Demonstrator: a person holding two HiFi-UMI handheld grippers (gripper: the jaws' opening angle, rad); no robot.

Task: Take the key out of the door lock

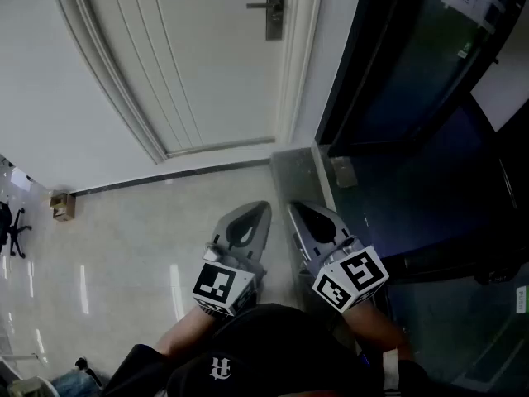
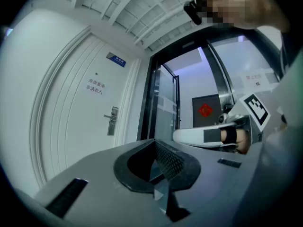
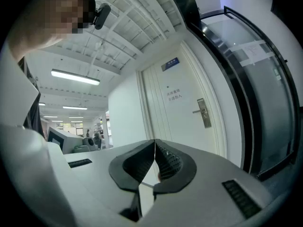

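Note:
The white door (image 1: pixel 190 64) stands shut ahead of me, some way off. Its metal lock plate with a lever handle (image 1: pixel 275 7) is at the top of the head view; the lock plate (image 2: pixel 112 121) is small in the left gripper view and the lock plate (image 3: pixel 203 112) small in the right gripper view. The key is too small to make out. My left gripper (image 1: pixel 258 208) and right gripper (image 1: pixel 297 210) are held side by side low in front of me, well short of the door. Both are shut with nothing between the jaws (image 2: pixel 154 142) (image 3: pixel 155 141).
A dark-framed glass partition (image 1: pixel 413 81) runs along the right of the door. A small brown box (image 1: pixel 59 205) and an office chair (image 1: pixel 12 226) stand at the far left on the tiled floor. A blue sign (image 2: pixel 116 59) is high on the door.

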